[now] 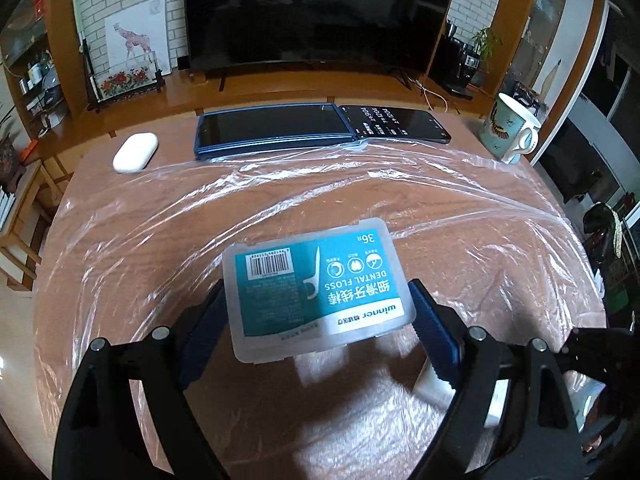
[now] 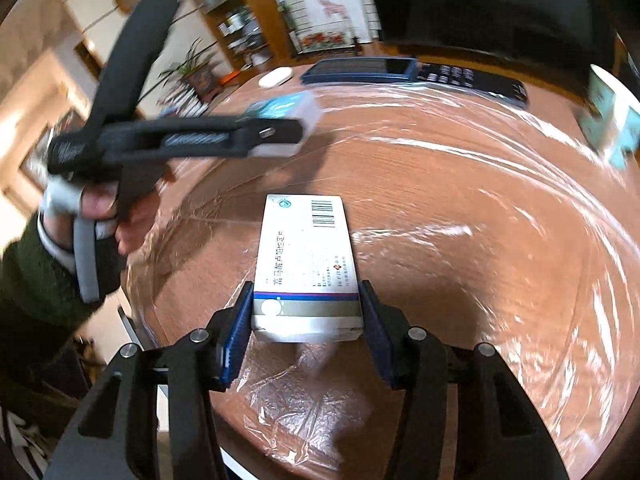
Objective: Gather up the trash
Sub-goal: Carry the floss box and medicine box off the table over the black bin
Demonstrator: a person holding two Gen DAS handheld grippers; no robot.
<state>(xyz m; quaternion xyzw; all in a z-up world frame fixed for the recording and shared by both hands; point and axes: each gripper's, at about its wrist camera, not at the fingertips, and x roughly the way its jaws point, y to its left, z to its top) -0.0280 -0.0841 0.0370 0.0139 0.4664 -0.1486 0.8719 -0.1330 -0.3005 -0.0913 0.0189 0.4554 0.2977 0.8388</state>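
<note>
Both jaws are clamped: left gripper (image 1: 318,312) on a translucent teal-labelled dental floss box (image 1: 316,284), right gripper (image 2: 306,316) on a white cardboard medicine carton (image 2: 306,264), above the film-covered desk (image 2: 460,240)

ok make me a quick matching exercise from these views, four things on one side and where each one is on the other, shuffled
Things:
1. dental floss box
2. medicine box
3. white earbud case
4. mug

Places:
A. far right edge of the table
B. between the right gripper's fingers
C. far left of the table, beside the tablet
D. between the left gripper's fingers

Pairs: 1-D, 2-B, 3-C, 4-A
</note>
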